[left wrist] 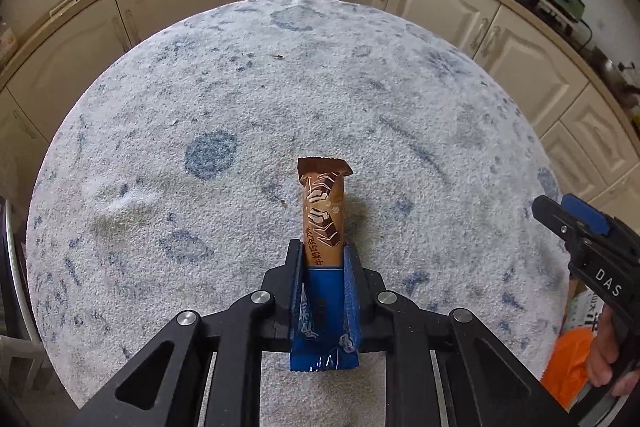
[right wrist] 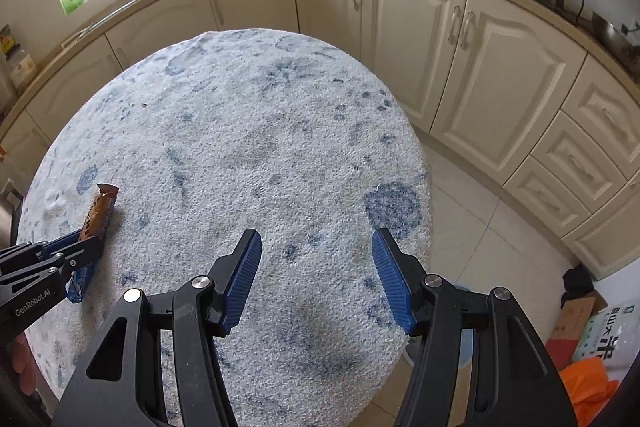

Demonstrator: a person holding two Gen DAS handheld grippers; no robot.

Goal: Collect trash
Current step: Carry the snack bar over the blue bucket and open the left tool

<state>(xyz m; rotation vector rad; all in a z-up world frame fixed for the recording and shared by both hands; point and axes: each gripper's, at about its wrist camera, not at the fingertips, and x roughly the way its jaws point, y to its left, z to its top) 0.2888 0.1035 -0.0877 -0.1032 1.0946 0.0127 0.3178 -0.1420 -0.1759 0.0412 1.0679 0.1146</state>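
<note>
Left gripper (left wrist: 323,259) angled steeply down, jaws clamped on brown-and-blue foil snack wrapper (left wrist: 323,219) over blue-speckled white terry tablecloth (left wrist: 240,99). Right gripper (right wrist: 316,275) half spread, holding nothing. Only right wrist view shows floor tiles (right wrist: 480,211).

"das" stands on the right gripper (left wrist: 560,219); "genrobot.ai" on the left gripper (right wrist: 86,247); chinese characters "牛奶巧克力" on the brown wrapper (left wrist: 324,211)
</note>
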